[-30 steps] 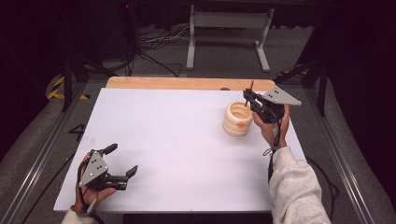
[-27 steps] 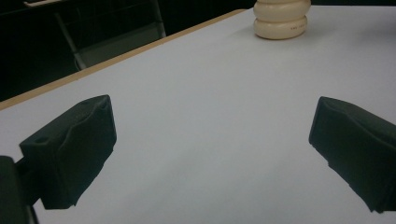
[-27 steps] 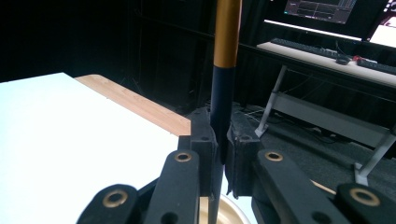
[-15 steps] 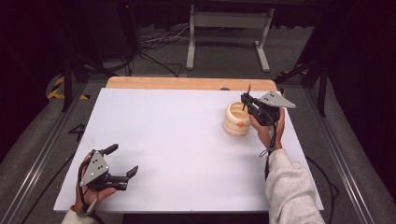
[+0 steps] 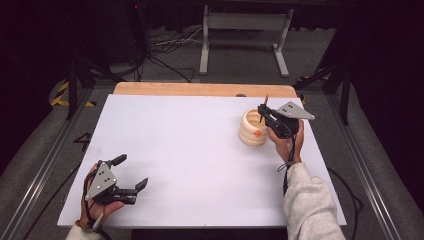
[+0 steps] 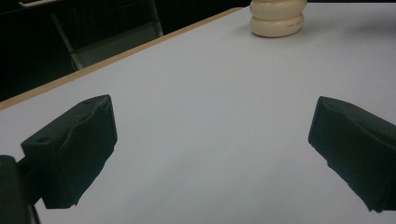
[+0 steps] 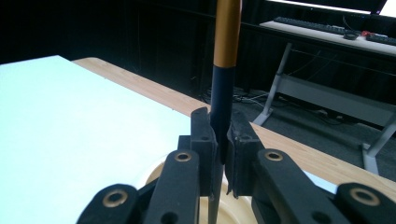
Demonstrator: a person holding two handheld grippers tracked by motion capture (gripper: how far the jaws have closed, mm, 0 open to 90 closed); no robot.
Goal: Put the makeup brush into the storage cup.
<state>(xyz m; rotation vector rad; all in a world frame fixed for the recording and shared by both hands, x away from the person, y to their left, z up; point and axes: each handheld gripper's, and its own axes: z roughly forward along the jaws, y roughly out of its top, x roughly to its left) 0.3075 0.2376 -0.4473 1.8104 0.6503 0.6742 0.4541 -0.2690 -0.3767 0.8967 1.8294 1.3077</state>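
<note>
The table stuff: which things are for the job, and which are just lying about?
For the job:
- slim black pen with a gold upper part, clamped in the right gripper
- cream ribbed round holder, below it

Just about:
- left gripper, open, idle
- grey metal stand behind the table
- floor cables

The left hand [image 5: 102, 192] rests low at the near left, holding the left gripper [image 5: 131, 173] about level. Its two black fingers [image 6: 70, 151] stand wide apart with nothing between them. The right arm, in a grey sleeve [image 5: 310, 205], reaches forward on the right side. The right hand [image 5: 285, 142] holds the right gripper [image 5: 263, 111] raised and turned towards the left. Its fingers [image 7: 203, 135] are pressed together on a thin rod [image 7: 224, 84], which stands upright between them.
</note>
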